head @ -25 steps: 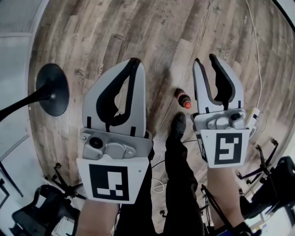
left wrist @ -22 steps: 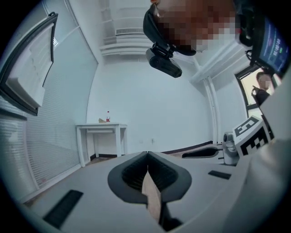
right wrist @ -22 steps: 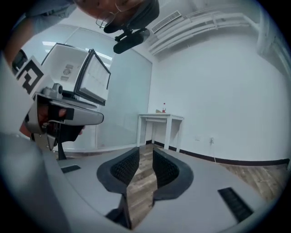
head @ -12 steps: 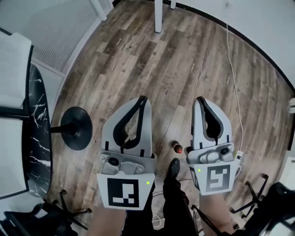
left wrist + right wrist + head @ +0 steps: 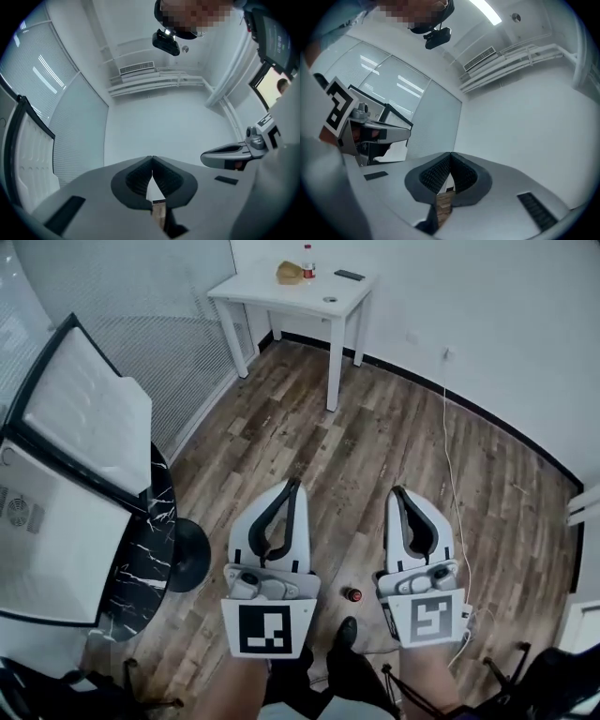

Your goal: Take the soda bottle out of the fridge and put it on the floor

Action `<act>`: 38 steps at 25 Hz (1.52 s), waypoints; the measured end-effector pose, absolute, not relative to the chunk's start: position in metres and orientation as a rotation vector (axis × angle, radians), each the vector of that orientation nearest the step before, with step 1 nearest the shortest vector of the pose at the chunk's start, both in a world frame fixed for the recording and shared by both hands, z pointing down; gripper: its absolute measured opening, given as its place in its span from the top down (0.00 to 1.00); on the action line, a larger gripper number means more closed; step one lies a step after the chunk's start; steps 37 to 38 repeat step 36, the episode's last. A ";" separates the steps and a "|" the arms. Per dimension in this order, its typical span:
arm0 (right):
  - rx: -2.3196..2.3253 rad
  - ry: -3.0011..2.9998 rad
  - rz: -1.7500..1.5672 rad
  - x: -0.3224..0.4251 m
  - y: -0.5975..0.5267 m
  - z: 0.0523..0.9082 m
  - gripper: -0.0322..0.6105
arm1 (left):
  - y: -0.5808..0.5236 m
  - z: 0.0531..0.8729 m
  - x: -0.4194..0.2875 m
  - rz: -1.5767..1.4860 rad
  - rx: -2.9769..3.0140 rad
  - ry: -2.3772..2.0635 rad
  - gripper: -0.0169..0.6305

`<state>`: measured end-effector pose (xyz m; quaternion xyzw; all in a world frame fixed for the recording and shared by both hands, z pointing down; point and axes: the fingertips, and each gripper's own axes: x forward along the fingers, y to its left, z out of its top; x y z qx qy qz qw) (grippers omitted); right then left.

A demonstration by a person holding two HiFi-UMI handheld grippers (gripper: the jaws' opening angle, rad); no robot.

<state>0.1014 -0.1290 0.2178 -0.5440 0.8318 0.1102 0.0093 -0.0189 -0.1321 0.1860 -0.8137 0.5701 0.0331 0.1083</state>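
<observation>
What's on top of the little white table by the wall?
On the white table sit a crumpled brown thing, a small bottle with red on it, a flat black object and a tiny round thing. Anything behind the brown thing is hidden.

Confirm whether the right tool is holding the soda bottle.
No, the dark red-capped soda bottle sits on the wood-plank floor, while the right tool, its jaws just closed, grips nothing.

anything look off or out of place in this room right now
Only the soda bottle: it sits on the wood floor just ahead of the person's shoe, apparently upright, no spill around it. The left gripper and right gripper are shut and empty.
</observation>
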 end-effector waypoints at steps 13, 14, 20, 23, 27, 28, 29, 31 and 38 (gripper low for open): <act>-1.707 2.489 0.550 0.092 -0.079 0.085 0.93 | -0.073 0.068 -0.015 0.149 -2.341 1.611 0.95; -1.703 2.479 0.559 0.092 -0.078 0.080 0.93 | -0.072 0.065 -0.016 0.159 -2.337 1.609 0.95; -1.698 2.469 0.569 0.088 -0.073 0.070 0.93 | -0.070 0.051 -0.017 0.234 -2.333 1.613 0.95; -1.698 2.460 0.568 0.088 -0.070 0.066 0.93 | -0.068 0.047 -0.017 0.241 -2.330 1.605 0.95; -1.692 2.448 0.577 0.088 -0.066 0.064 0.93 | -0.065 0.047 -0.016 0.243 -2.335 1.604 0.95; -1.693 2.447 0.576 0.088 -0.066 0.064 0.93 | -0.065 0.046 -0.016 0.245 -2.336 1.603 0.95; -1.694 2.445 0.574 0.088 -0.066 0.064 0.93 | -0.064 0.046 -0.016 0.247 -2.338 1.603 0.95; -1.695 2.440 0.570 0.088 -0.065 0.064 0.93 | -0.064 0.047 -0.016 0.243 -2.344 1.603 0.95; -1.690 2.432 0.587 0.086 -0.063 0.061 0.93 | -0.062 0.046 -0.015 0.231 -2.338 1.587 0.95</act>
